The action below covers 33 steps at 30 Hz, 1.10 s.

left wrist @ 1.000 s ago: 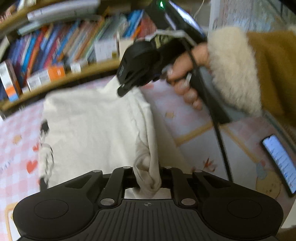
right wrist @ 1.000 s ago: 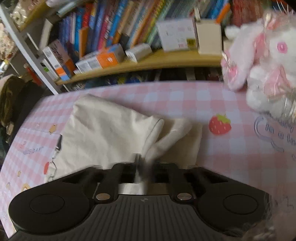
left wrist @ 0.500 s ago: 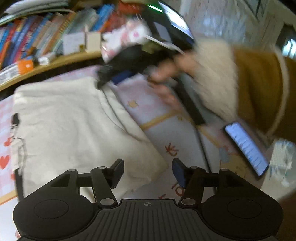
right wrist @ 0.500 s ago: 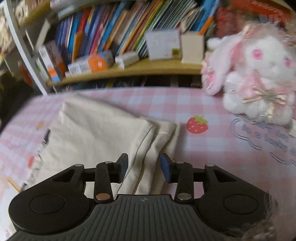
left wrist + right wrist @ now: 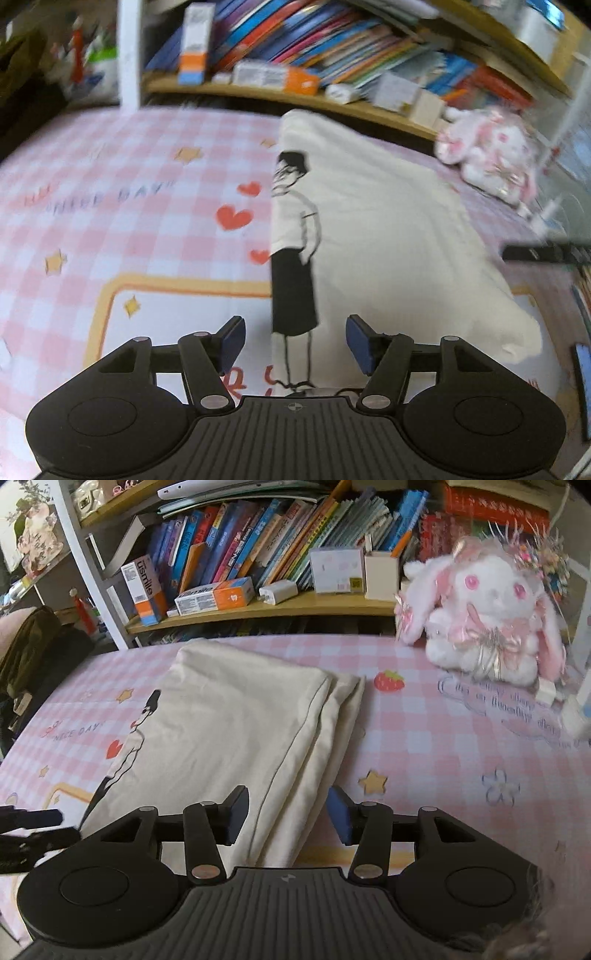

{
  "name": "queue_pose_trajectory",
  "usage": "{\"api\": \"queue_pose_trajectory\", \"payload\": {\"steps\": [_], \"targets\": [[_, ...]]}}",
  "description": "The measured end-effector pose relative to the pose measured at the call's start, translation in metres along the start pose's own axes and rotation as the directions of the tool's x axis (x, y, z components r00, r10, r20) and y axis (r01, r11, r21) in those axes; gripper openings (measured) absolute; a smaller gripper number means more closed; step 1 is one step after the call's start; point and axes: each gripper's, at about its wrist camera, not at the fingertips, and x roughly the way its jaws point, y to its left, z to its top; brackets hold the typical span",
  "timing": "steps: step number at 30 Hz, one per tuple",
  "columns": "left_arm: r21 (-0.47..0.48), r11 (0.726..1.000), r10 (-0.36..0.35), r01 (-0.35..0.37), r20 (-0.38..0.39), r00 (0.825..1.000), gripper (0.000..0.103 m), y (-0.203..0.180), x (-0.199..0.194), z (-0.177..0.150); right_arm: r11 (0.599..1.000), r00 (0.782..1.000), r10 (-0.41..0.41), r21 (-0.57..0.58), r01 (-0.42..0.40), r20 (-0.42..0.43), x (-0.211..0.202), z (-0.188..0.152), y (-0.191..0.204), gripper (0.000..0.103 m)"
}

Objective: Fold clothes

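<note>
A cream T-shirt (image 5: 388, 229) lies folded lengthwise on the pink checked tablecloth (image 5: 129, 229). A black cartoon figure (image 5: 293, 258) is printed along its left fold. My left gripper (image 5: 291, 339) hangs open over the shirt's near left edge, its pads clear of the cloth. In the right wrist view the same shirt (image 5: 229, 731) shows layered folds on its right side. My right gripper (image 5: 288, 812) straddles that near right edge; its jaws are opening and the pads do not press the cloth. The other gripper (image 5: 29, 827) shows as a dark blur at the left edge.
A pink and white plush rabbit (image 5: 487, 616) sits at the table's back right. A wooden shelf (image 5: 280, 607) with books and small boxes runs behind the table. A lit phone (image 5: 583, 387) lies at the right edge. A dark bag (image 5: 29, 642) hangs off the left.
Both grippers let go of the bunched cloth and opened. The shirt now lies flat. My left gripper swung over to the printed left edge; my right drew back a little.
</note>
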Motion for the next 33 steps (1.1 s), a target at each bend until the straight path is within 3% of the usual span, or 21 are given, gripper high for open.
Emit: {"api": "queue_pose_trajectory", "payload": {"steps": [5,7,8,9,10,11,12,15,19,23,28,30,33], "targets": [[-0.085,0.995,-0.06,0.059,-0.013,0.998,0.063,0.01,0.008,0.001,0.995,0.997,0.03,0.094,-0.023,-0.077,-0.004,-0.034,-0.003,0.045],[-0.109,0.991,-0.082,0.08,-0.005,0.997,0.058,0.013,0.01,0.003,0.991,0.993,0.045,0.129,-0.032,-0.106,-0.002,-0.046,-0.006,0.045],[-0.122,0.988,-0.099,0.098,-0.003,0.995,0.049,0.015,0.012,0.004,0.988,0.992,0.058,0.146,-0.041,-0.113,0.0,-0.051,-0.007,0.045],[-0.135,0.983,-0.125,0.123,-0.009,0.992,0.022,0.016,0.014,0.004,0.985,0.99,0.077,0.16,-0.058,-0.115,0.001,-0.054,-0.008,0.042],[-0.143,0.98,-0.141,0.138,-0.005,0.99,0.016,0.016,0.011,0.005,0.982,0.988,0.099,0.172,-0.078,-0.117,0.003,-0.057,-0.009,0.03],[-0.149,0.977,-0.152,0.151,0.002,0.988,0.008,0.016,0.006,0.005,0.978,0.986,0.12,0.184,-0.097,-0.118,0.005,-0.059,-0.01,0.024],[-0.155,0.974,-0.164,0.163,0.009,0.986,0.007,0.015,0.002,0.006,0.977,0.984,0.131,0.187,-0.107,-0.118,0.006,-0.06,-0.01,0.021],[-0.068,0.977,-0.195,0.201,0.089,0.977,0.007,0.008,-0.036,0.006,0.978,0.981,0.147,0.166,-0.125,-0.125,0.003,-0.061,-0.008,0.017],[-0.136,0.983,-0.129,0.122,-0.043,0.991,0.007,0.033,-0.021,-0.012,0.975,0.971,0.188,0.145,-0.167,-0.149,0.0,-0.066,-0.003,0.017],[-0.085,0.989,-0.128,0.125,-0.038,0.991,0.009,0.029,-0.025,-0.014,0.978,0.968,0.194,0.107,-0.178,-0.161,-0.002,-0.071,0.009,0.017],[-0.018,0.992,-0.129,0.128,-0.086,0.988,0.022,0.04,-0.023,0.001,0.984,0.973,0.165,0.094,-0.152,-0.162,-0.003,-0.071,0.013,0.019],[0.004,0.996,-0.089,0.09,-0.069,0.994,0.033,0.045,-0.022,0.014,0.984,0.976,0.157,0.106,-0.142,-0.15,-0.003,-0.073,0.014,0.019],[-0.017,0.994,-0.11,0.109,-0.019,0.994,0.044,0.057,-0.011,0.044,0.985,0.981,0.141,0.122,-0.125,-0.131,-0.004,-0.075,0.016,0.019]]}}
